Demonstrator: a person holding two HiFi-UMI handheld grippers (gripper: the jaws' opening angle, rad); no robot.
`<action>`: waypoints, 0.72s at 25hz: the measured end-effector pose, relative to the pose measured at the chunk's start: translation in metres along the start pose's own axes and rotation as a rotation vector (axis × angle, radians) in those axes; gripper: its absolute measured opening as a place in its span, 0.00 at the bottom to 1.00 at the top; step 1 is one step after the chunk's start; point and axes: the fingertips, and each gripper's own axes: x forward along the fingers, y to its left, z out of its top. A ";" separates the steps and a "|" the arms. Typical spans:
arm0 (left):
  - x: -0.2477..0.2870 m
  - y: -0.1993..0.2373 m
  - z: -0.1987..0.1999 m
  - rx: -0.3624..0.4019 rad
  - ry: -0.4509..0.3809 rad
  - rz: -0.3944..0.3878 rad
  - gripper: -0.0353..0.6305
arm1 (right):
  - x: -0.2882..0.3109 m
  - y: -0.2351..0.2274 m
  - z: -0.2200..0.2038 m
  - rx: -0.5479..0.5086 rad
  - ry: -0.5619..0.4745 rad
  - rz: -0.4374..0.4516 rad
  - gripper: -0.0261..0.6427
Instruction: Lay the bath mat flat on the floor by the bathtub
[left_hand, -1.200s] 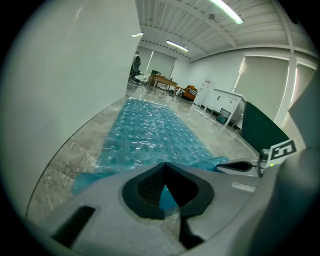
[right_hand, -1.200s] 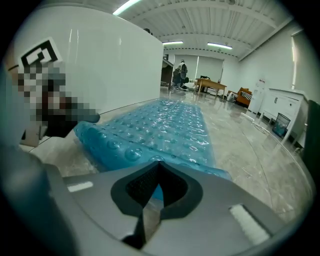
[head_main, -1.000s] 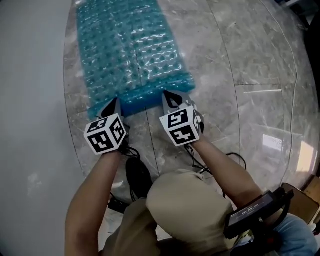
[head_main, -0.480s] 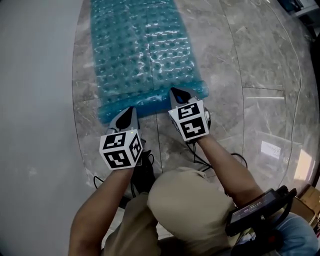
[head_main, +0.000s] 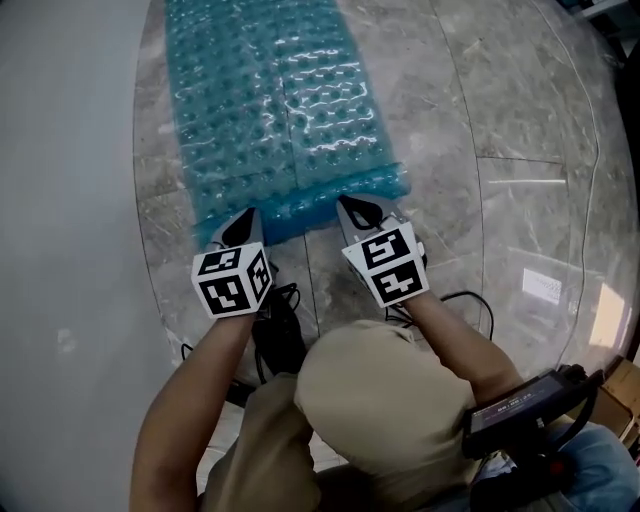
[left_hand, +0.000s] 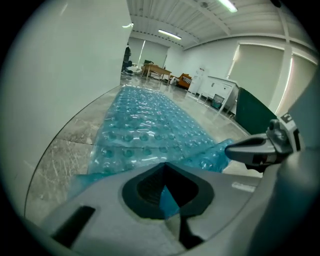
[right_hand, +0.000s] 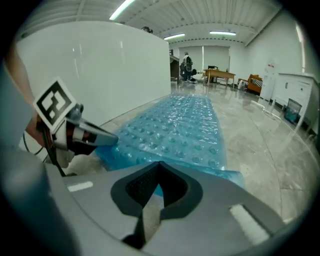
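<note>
Writing: no brand or wording can be read anywhere. Each gripper carries a marker cube printed with black-and-white square patterns only. A dark handheld device at the lower right of the head view has a pale label strip, too small to read.

Bath mat: a translucent blue bath mat covered in rows of round bumps. It lies stretched lengthwise on the grey marbled floor, just beside the smooth white bathtub wall on the person's left.

Mat edge: most of the mat rests flat. Its nearest short edge is raised a little off the floor and ripples between the two grippers.

Left gripper: the left gripper is angled downward at the near left corner of the mat. Its jaws are pressed together with a sliver of blue mat pinched between them.

Right gripper: the right gripper is angled downward at the near right part of the same edge. Its jaws are closed on the mat's rim, and the corner beyond it curls upward.

Spacing: the grippers sit side by side, near each other, both at the mat's near end.

Person: bare forearms, seen from above; black cables trail on the floor below the left gripper.
</note>
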 end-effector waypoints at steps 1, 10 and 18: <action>-0.003 -0.001 -0.003 0.002 0.004 0.002 0.06 | -0.002 0.000 0.003 0.012 -0.005 0.019 0.05; -0.050 -0.032 -0.098 -0.088 0.186 -0.117 0.06 | -0.034 0.021 0.026 0.004 -0.071 -0.018 0.05; -0.063 -0.032 -0.016 -0.117 -0.045 -0.163 0.06 | -0.011 0.019 -0.036 0.028 0.197 -0.117 0.05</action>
